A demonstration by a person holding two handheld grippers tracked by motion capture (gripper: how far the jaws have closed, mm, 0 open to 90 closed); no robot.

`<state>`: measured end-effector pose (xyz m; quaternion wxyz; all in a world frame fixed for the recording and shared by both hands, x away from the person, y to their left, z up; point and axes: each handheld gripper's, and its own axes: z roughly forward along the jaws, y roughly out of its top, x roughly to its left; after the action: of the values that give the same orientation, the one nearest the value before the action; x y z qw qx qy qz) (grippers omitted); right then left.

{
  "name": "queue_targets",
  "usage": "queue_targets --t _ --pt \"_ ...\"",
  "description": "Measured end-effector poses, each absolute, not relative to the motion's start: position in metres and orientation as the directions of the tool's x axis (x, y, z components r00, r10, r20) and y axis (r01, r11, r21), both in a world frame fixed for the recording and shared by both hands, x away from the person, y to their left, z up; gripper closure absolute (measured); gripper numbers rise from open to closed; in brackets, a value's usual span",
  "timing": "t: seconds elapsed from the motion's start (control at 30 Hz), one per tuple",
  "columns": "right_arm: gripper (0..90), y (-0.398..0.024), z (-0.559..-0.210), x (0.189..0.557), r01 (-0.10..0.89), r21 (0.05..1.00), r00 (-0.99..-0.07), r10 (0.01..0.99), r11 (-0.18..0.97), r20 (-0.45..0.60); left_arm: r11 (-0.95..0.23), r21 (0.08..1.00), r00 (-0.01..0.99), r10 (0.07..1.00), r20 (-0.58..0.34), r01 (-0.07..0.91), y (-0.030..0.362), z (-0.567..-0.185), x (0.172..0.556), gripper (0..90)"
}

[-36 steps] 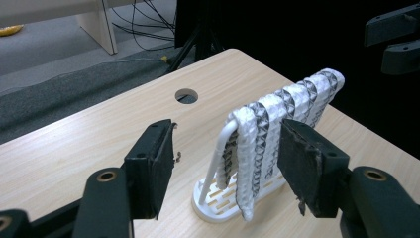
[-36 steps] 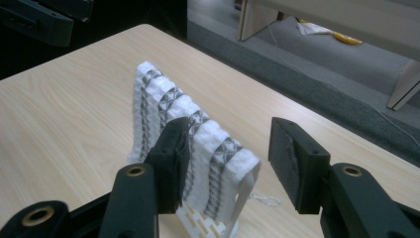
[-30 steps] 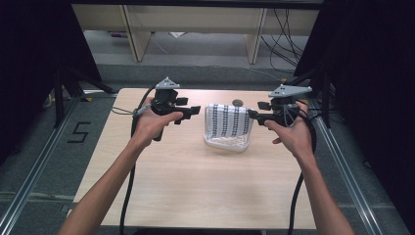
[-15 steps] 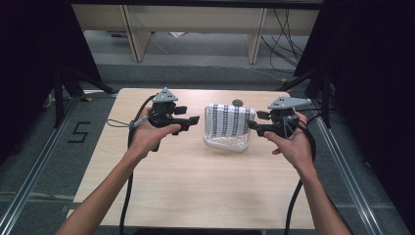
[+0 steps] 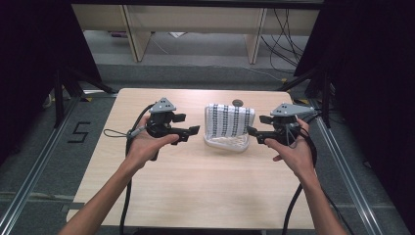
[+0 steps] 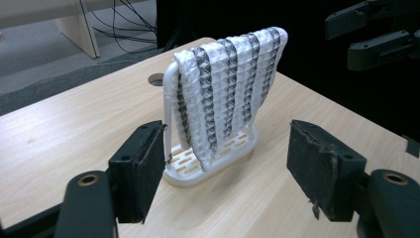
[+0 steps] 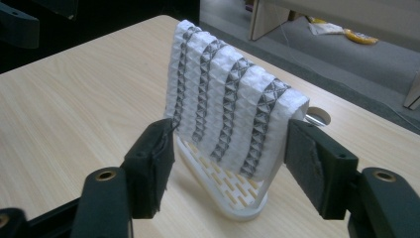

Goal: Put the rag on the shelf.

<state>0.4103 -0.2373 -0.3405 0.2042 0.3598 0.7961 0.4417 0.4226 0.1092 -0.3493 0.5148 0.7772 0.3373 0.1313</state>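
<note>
A pale wooden rectangular table (image 5: 195,186) fills the middle of the high view, standing on a grey floor (image 5: 34,161) marked with a black "5" (image 5: 80,132). Near the table's far edge, between the two tools, stands a white plastic rack with a slotted oval base and an upright hoop (image 6: 171,106), and over that hoop hangs a white waffle-textured cloth with dark grey stripes (image 5: 229,122), falling down both sides and reaching close to the base. A small round hole in the tabletop (image 5: 238,103) lies just behind the rack. The person's left hand (image 5: 142,147) holds the left black two-jaw gripper (image 5: 195,130) to the left of the rack, pointing at it, with its jaws spread wide and nothing between them; in the left gripper view (image 6: 225,163) the rack stands apart ahead of the pads. The right hand (image 5: 293,154) holds the right black two-jaw gripper (image 5: 250,130) just beside the cloth's right edge, its jaws likewise spread and empty, framing the cloth in the right gripper view (image 7: 228,168).
</note>
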Motion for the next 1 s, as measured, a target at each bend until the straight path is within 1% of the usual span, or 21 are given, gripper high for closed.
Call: queue_targets --t 0.13,0.17,0.2,0.23,0.27,0.4,0.43,0.47,0.53,0.6,0.63,0.67,0.7,0.73,0.8,0.83,0.87,0.9,1.0 --pt "33.8 -0.238 -0.343 0.406 0.398 0.849 -0.656 0.755 0.347 -0.001 -0.238 0.887 0.736 0.660 -0.151 0.395 0.112 -0.355 0.418 28.1" --pt "32.9 -0.239 -0.344 0.406 0.386 0.856 -0.657 0.754 0.345 -0.007 -0.235 0.887 0.735 0.659 -0.156 0.399 0.113 -0.356 0.417 27.4" --pt "32.5 -0.239 -0.345 0.404 0.401 0.850 -0.652 0.758 0.342 0.003 -0.241 0.883 0.735 0.659 -0.156 0.404 0.114 -0.358 0.416 27.0" --pt "31.8 -0.240 -0.346 0.404 0.390 0.854 -0.652 0.758 0.345 -0.009 -0.241 0.883 0.736 0.659 -0.156 0.403 0.115 -0.359 0.415 26.6" --pt "30.7 -0.240 -0.349 0.401 0.405 0.850 -0.651 0.759 0.336 0.010 -0.245 0.882 0.736 0.659 -0.153 0.403 0.116 -0.361 0.414 26.4" --pt "29.0 -0.242 -0.354 0.398 0.395 0.855 -0.654 0.757 0.337 0.004 -0.242 0.883 0.738 0.657 -0.156 0.402 0.118 -0.369 0.408 25.8" --pt "28.8 -0.241 -0.357 0.396 0.400 0.860 -0.649 0.760 0.316 0.023 -0.243 0.883 0.738 0.656 -0.156 0.402 0.119 -0.370 0.407 25.7" --pt "28.4 -0.243 -0.357 0.396 0.397 0.856 -0.653 0.757 0.331 0.011 -0.247 0.880 0.738 0.656 -0.156 0.406 0.120 -0.372 0.405 25.7" --pt "27.9 -0.245 -0.360 0.393 0.398 0.859 -0.646 0.763 0.322 0.013 -0.244 0.881 0.740 0.653 -0.159 0.405 0.121 -0.376 0.401 25.6" --pt "26.8 -0.245 -0.363 0.389 0.414 0.853 -0.639 0.769 0.318 0.024 -0.246 0.880 0.742 0.651 -0.161 0.407 0.123 -0.379 0.397 25.6" --pt "26.9 -0.246 -0.365 0.390 0.402 0.858 -0.647 0.762 0.319 0.019 -0.250 0.877 0.742 0.651 -0.161 0.410 0.124 -0.381 0.395 25.6" --pt "26.9 -0.246 -0.366 0.387 0.419 0.849 -0.642 0.766 0.321 0.027 -0.247 0.879 0.743 0.649 -0.164 0.409 0.124 -0.383 0.393 25.6" --pt "26.9 -0.245 -0.369 0.386 0.414 0.855 -0.644 0.764 0.313 0.032 -0.249 0.877 0.744 0.648 -0.165 0.411 0.125 -0.385 0.391 25.6" --pt "26.9 -0.246 -0.369 0.385 0.409 0.850 -0.649 0.761 0.331 0.015 -0.252 0.876 0.743 0.650 -0.162 0.412 0.125 -0.386 0.390 25.5" --pt "26.9 -0.244 -0.372 0.381 0.421 0.848 -0.644 0.765 0.321 0.030 -0.250 0.877 0.745 0.647 -0.163 0.409 0.126 -0.389 0.386 25.6" --pt "26.9 -0.245 -0.373 0.381 0.410 0.846 -0.656 0.755 0.341 0.013 -0.255 0.875 0.744 0.648 -0.162 0.412 0.127 -0.390 0.385 25.6" --pt "26.9 -0.244 -0.374 0.379 0.426 0.843 -0.650 0.759 0.328 0.034 -0.256 0.874 0.745 0.647 -0.162 0.413 0.128 -0.391 0.383 25.6" --pt "26.9 -0.244 -0.375 0.378 0.413 0.847 -0.655 0.755 0.336 0.020 -0.252 0.876 0.748 0.643 -0.166 0.411 0.128 -0.393 0.382 25.6" --pt "27.2 -0.241 -0.378 0.374 0.421 0.842 -0.663 0.748 0.338 0.031 -0.258 0.876 0.746 0.647 -0.157 0.408 0.131 -0.397 0.378 25.6"
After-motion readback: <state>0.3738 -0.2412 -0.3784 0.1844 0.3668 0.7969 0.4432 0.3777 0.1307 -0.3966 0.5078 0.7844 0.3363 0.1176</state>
